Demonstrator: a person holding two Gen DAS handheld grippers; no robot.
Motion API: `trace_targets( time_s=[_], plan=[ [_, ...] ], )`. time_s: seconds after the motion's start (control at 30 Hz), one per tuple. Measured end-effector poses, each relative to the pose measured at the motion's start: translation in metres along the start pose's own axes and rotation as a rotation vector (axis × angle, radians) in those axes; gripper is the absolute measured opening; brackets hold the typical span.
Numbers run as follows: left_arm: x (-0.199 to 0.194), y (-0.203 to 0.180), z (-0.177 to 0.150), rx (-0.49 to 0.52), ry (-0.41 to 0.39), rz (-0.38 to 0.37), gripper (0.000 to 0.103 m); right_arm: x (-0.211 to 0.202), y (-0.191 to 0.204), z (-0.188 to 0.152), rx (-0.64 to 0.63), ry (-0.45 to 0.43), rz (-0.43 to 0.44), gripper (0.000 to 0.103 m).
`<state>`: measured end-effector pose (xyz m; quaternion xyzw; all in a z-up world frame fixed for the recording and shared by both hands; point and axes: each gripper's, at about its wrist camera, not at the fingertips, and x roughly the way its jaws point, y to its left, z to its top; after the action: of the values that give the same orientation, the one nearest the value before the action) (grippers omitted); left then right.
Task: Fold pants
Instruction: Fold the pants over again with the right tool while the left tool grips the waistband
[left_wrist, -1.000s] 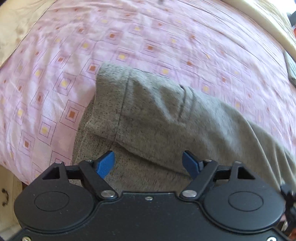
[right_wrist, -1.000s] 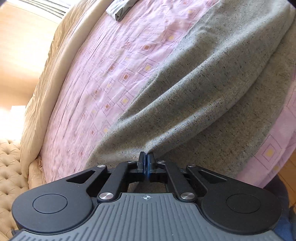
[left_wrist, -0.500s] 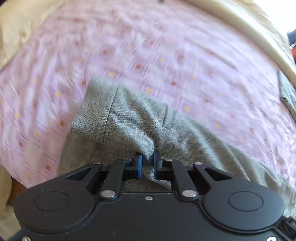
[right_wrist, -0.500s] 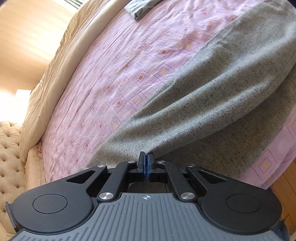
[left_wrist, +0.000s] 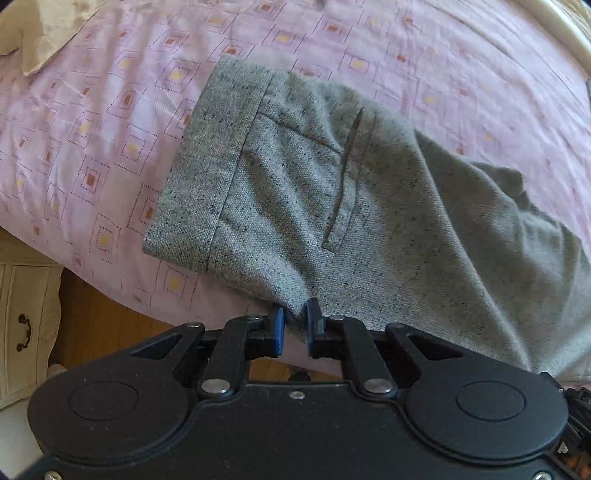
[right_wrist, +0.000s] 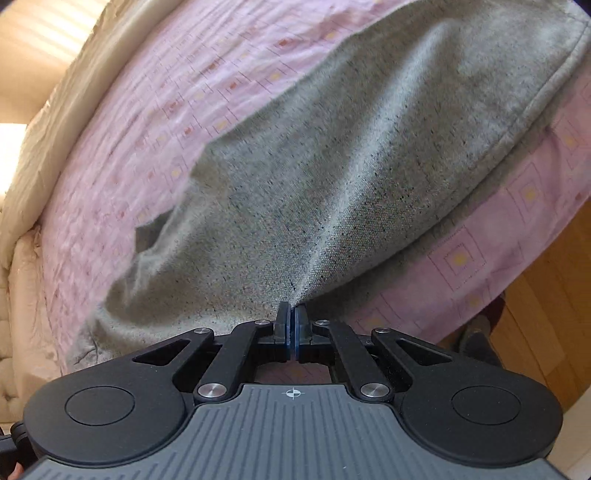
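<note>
Grey speckled pants lie on a pink patterned bedspread. In the left wrist view the waistband end with a slit pocket faces me, and my left gripper is shut on the near edge of the cloth, which bunches between the blue pads. The right wrist view shows a pant leg lifted and stretched away from my right gripper, whose blue pads are shut on a pinch of its fabric. The leg's far end folds over at the top right.
The bed's near edge drops to a wooden floor. A cream drawer unit stands at the lower left. A beige cover borders the bedspread on the left of the right wrist view, and a foot stands on the floor.
My left gripper went from open over the waistband to shut on the cloth, then drew it toward the bed's edge. The right gripper stayed shut and the leg has lifted and shifted.
</note>
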<state>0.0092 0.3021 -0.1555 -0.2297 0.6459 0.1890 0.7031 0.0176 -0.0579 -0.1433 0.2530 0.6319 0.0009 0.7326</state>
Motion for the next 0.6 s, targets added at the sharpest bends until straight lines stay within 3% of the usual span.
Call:
trace_targets(
  time_s=[0.17,0.33,0.5,0.6],
  plan=[
    [0.022,-0.007,0.011,0.055,0.041,0.055,0.027,0.011,-0.003,0.005,0.04,0.039,0.015,0.007],
    [-0.009,-0.005,0.007,0.13,0.024,0.048,0.03,-0.013,-0.004,0.011,0.018,0.054,0.059,0.007],
    [-0.046,-0.022,0.007,0.275,-0.089,0.097,0.031,-0.027,0.027,0.025,-0.153,-0.008,0.064,0.007],
    [-0.049,-0.043,0.02,0.332,-0.142,0.083,0.041,-0.024,0.06,0.037,-0.327,-0.054,0.07,0.007]
  ],
)
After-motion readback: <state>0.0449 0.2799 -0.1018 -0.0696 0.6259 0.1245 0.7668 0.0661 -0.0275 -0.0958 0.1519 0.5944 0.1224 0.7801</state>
